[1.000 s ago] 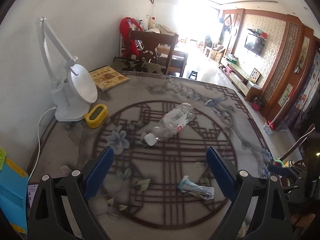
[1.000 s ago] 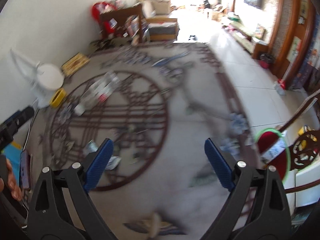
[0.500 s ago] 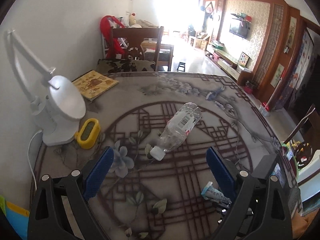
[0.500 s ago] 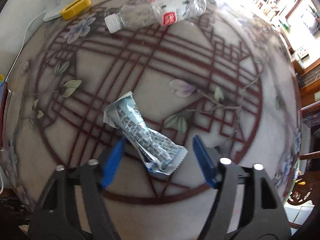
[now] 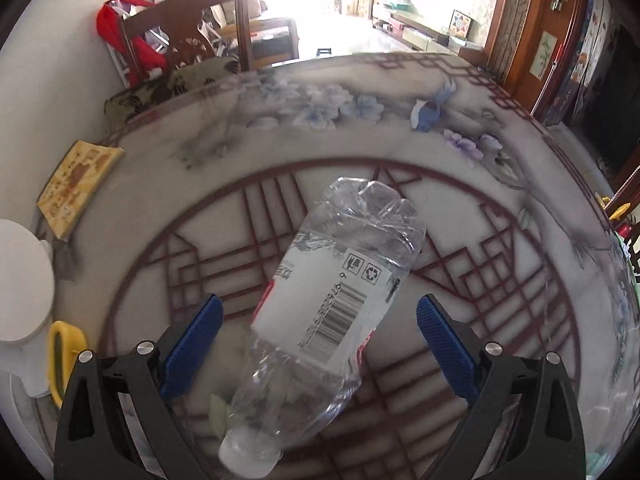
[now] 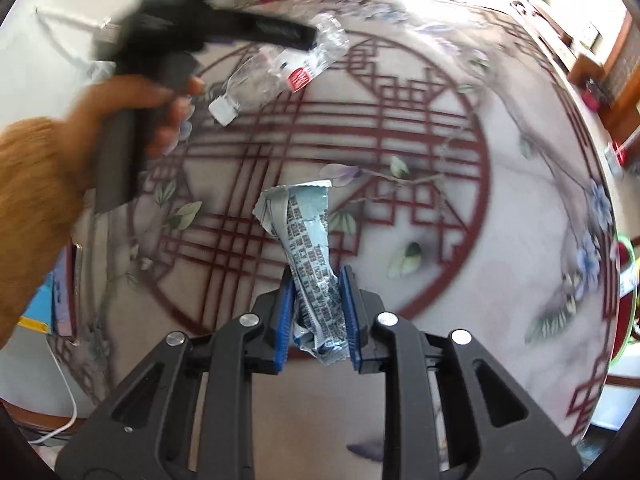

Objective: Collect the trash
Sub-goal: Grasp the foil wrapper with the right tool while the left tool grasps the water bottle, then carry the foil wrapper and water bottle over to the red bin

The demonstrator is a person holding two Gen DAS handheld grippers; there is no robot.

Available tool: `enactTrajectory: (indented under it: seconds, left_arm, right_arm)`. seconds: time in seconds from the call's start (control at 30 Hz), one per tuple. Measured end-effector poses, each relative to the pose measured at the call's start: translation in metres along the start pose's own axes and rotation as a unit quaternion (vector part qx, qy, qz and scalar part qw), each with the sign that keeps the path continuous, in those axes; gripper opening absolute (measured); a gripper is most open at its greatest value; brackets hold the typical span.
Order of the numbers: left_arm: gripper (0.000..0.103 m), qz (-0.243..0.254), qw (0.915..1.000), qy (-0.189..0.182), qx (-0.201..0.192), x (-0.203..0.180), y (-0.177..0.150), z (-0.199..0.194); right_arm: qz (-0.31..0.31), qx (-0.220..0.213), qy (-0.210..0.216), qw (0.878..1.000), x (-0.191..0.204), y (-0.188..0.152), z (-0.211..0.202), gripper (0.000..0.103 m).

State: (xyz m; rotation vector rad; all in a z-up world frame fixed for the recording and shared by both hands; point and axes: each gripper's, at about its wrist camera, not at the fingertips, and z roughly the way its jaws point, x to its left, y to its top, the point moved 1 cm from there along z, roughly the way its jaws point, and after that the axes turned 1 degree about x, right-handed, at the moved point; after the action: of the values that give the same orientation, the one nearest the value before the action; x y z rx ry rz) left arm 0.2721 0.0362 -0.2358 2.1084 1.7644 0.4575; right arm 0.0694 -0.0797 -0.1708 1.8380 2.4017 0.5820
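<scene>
A crushed clear plastic bottle (image 5: 352, 280) with a white label lies on the patterned table (image 5: 440, 160), cap toward me. My left gripper (image 5: 318, 304) hangs open over it, a blue pad on each side of the label and neither touching. In the right wrist view the same bottle (image 6: 280, 68) lies at the far left under a person's hand (image 6: 132, 96) holding that gripper, blurred. A crumpled pale blue wrapper (image 6: 304, 232) sticks out of my right gripper (image 6: 316, 280), whose jaws are closing and press on its near end.
A white lamp (image 5: 20, 280), a yellow object (image 5: 64, 352) and a yellow book (image 5: 76, 184) sit along the left wall. A wooden chair (image 5: 192, 36) stands behind the table. A green-rimmed red bin (image 6: 626, 292) shows past the table's right edge.
My left gripper dropped and moved forward until the bottle lies between its open jaws. My right gripper came down over the wrapper and its jaws closed on it.
</scene>
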Motion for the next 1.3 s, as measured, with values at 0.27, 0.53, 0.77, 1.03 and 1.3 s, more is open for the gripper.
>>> enactTrajectory:
  seconds: [0.27,0.53,0.77,1.03,1.3]
  left_arm:
    - [0.059,0.002,0.9998,0.017,-0.007,-0.012,-0.002,0.003]
    - [0.056,-0.024,0.9982,0.0,-0.055,-0.032,-0.017,-0.057]
    - [0.055,-0.065,0.9945,-0.022,-0.079,-0.053,-0.046,-0.111]
    - [0.055,-0.084,0.99,-0.008,-0.113,-0.099,-0.076,-0.166]
    - [0.055,-0.139,0.9819,-0.001,-0.129,-0.149,-0.097,-0.203]
  right_arm:
    - [0.057,-0.03,0.009,0.998,-0.027,-0.007,-0.014,0.023]
    - [0.086,-0.067,-0.004,0.994,-0.053,-0.023,-0.039,0.023]
    - [0.084,-0.107,-0.017,0.991,-0.075,-0.025,-0.069,0.023]
    - [0.059,-0.16,-0.03,0.985,-0.104,-0.024,-0.113,0.023]
    - [0.029,-0.183,-0.001,0.983,-0.142,-0.023,-0.141,0.023]
